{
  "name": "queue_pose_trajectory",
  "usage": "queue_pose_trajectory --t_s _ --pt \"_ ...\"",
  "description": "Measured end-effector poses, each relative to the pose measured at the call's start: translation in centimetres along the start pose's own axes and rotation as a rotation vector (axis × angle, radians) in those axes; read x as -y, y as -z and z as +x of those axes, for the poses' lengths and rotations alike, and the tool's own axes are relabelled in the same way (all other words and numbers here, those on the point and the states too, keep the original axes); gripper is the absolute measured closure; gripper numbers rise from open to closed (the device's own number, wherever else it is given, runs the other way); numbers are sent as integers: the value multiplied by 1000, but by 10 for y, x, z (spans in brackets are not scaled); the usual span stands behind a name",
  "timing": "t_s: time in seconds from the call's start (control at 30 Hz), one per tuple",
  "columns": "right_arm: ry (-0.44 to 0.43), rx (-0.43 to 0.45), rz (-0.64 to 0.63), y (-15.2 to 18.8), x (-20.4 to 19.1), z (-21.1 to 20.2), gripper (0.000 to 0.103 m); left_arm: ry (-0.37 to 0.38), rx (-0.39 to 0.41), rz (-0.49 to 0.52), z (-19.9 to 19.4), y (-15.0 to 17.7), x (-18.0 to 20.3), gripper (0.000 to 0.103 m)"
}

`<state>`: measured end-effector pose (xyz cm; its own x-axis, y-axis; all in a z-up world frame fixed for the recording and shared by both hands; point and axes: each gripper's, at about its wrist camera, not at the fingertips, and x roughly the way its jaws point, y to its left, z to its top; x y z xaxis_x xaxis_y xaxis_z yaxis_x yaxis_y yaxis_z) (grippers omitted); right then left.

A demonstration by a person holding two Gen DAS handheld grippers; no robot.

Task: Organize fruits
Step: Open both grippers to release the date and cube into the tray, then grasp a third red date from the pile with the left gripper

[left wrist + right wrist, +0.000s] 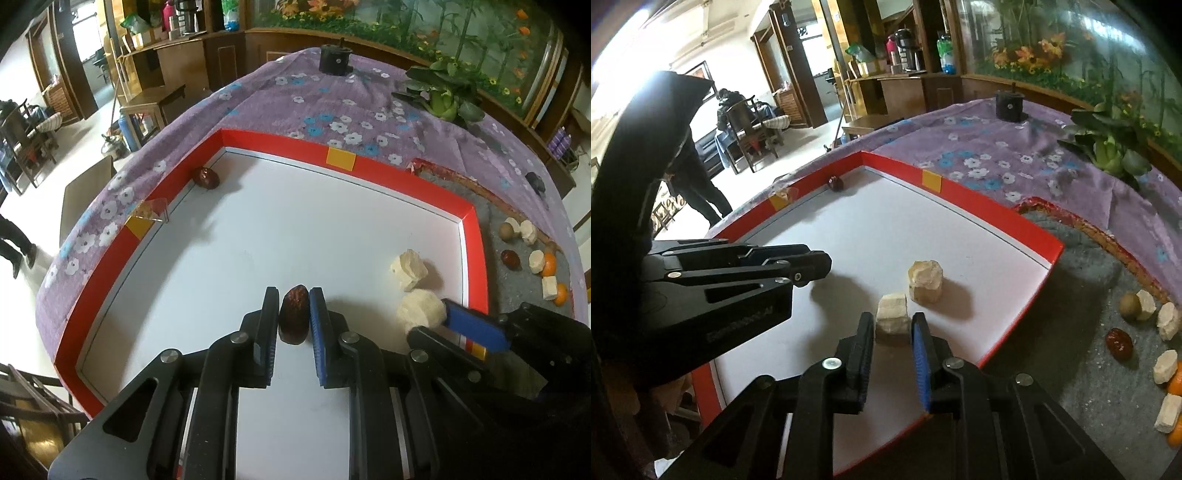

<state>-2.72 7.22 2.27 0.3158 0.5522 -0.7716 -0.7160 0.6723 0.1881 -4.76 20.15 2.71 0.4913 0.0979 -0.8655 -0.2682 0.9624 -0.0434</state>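
Observation:
My left gripper (pixel 294 300) is shut on a dark red date (pixel 294 314) low over the white tray floor (pixel 258 236). My right gripper (pixel 893 325) is shut on a pale cream chunk (pixel 892 320); it also shows in the left wrist view (pixel 421 310). A second cream chunk (pixel 925 281) lies just beyond it. Another date (pixel 206 178) sits in the tray's far left corner. The left gripper shows as a black body at the left of the right wrist view (pixel 812 266).
The tray has a red rim (pixel 288 146) with yellow tags. To its right a grey mat (pixel 1082 280) holds a date (pixel 1120 344), a brown round fruit (pixel 1129 306), several cream chunks and orange pieces. A leafy vegetable (pixel 445 98) and a black cylinder (pixel 334 61) stand on the purple floral cloth.

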Motion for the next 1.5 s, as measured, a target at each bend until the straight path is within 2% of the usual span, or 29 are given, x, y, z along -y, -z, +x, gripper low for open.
queue_pose_trajectory --t_s 0.07,0.1,0.13,0.37,0.57,0.73,0.83,1.23,1.5 --pt "-2 13 7 2 1 -6 76 4 3 -1 -1 0 1 70" --pt "-10 20 20 3 3 -9 76 7 14 -3 -3 0 2 59" --pt "-17 26 32 4 5 -12 76 7 25 -4 -6 1 3 54" --pt "-18 72 65 11 14 -41 76 -18 73 23 -25 4 18 54" --pt "12 114 72 17 23 -69 75 -6 111 46 -42 2 39 54" --pt "62 165 109 31 43 -98 68 39 123 89 -52 2 66 53" --pt "96 176 141 43 58 -113 67 66 124 120 -55 2 85 53" --pt "184 181 258 93 116 -149 67 162 57 180 -43 0 151 53" --pt "205 189 313 112 144 -162 66 186 10 223 -21 -2 184 53"
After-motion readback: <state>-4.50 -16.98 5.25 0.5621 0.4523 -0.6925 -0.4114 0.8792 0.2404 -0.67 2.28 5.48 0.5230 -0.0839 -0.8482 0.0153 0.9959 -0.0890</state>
